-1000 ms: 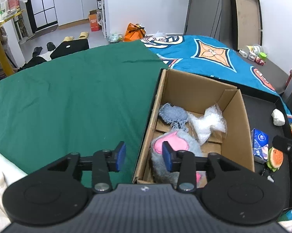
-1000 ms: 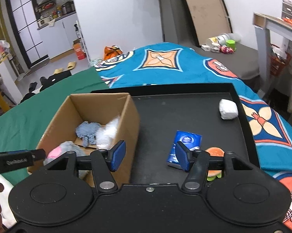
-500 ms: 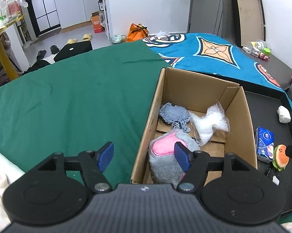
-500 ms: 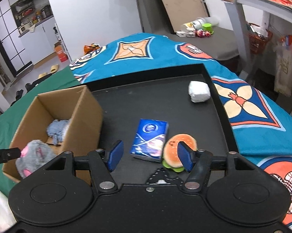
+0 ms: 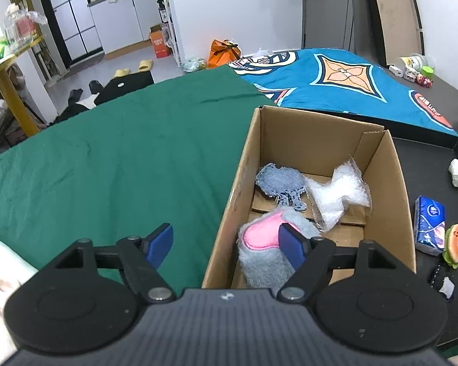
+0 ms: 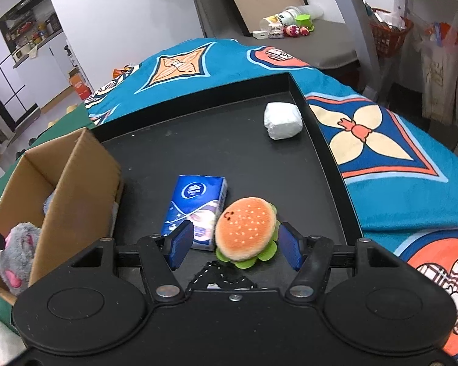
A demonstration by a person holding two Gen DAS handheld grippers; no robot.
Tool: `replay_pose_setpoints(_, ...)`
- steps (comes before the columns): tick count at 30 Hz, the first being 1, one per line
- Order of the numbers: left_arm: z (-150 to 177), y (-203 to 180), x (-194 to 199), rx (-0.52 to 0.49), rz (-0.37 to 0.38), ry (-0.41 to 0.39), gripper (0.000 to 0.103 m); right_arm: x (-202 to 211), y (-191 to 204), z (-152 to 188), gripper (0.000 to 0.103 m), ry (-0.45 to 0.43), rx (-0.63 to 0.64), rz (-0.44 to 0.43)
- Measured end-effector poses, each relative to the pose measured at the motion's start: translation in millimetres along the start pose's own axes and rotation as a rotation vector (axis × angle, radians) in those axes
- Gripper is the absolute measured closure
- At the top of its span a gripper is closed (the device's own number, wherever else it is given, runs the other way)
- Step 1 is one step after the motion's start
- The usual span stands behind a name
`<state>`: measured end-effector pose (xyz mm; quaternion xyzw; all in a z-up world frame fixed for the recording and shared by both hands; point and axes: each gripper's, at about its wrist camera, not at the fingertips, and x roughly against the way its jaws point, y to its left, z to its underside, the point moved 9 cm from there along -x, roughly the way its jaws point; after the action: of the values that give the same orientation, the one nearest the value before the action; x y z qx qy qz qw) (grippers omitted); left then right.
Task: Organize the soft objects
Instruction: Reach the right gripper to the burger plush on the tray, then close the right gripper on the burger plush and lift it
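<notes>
You won't find any words you can actually read here. The blue tissue pack (image 6: 195, 210) on the black tray (image 6: 229, 146) carries a round white logo near its top, but its lettering is too small to make out. The orange box (image 5: 159, 43) on the far floor has a pale mark on its front, also unreadable. The cardboard box (image 5: 393, 183) shows no print.

On my tray (image 6: 335, 164): box (image 6: 85, 183) left, tissue pack (image 6: 198, 204) beside burger (image 6: 247, 231), white lump (image 6: 282, 120) behind. Plush (image 5: 268, 256) in box.
</notes>
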<state>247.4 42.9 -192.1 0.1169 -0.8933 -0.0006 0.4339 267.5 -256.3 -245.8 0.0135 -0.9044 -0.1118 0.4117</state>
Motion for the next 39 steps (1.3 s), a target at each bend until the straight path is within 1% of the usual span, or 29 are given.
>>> replay_pose_setpoints(6,-3.4,-3.5,-0.8,-0.023,-0.036,-0.015,0.027,-11.5,-7.8,4.9,0.041,0.004,-0.028,-0.019)
replay_pose_setpoints(12,-5.3,-11.7,-1.8,-0.041,-0.045,-0.031,0.027,-23.0,-14.2,8.3,0.041,0.020,-0.063,-0.042)
replay_pose_setpoints(16,-6.1,-17.1,-2.1,-0.052,-0.045,-0.036,0.027,-26.6,-13.9,8.5,0.041,0.021,-0.063,-0.050)
replay_pose_setpoints(19,-5.8,-20.1,-1.7,-0.063,-0.050,-0.040,0.026,-29.2,-12.7,10.9,0.048,0.032,-0.055,-0.055)
replay_pose_setpoints(20,-5.7,-21.1,-1.8,-0.066,-0.051,-0.041,0.026,-30.1,-12.8,11.8,0.055,0.037,-0.055,-0.053)
replay_pose_setpoints(24,-5.4,-21.0,-1.5,-0.072,-0.058,-0.045,0.026,-28.8,-15.2,12.6,0.065,0.037,-0.052,-0.041)
replay_pose_setpoints(27,-6.4,-20.8,-1.2,-0.073,-0.066,-0.045,0.026,-25.0,-15.2,11.6,0.068,0.031,-0.047,-0.029)
replay_pose_setpoints(34,-6.6,-18.8,0.4,-0.072,-0.077,-0.043,0.026,-13.7,-13.3,6.3,0.068,0.011,-0.036,-0.018)
replay_pose_setpoints(39,-7.6,-14.6,3.0,-0.062,-0.071,-0.046,0.026,-6.3,-10.7,2.6,0.068,0.000,-0.031,-0.012)
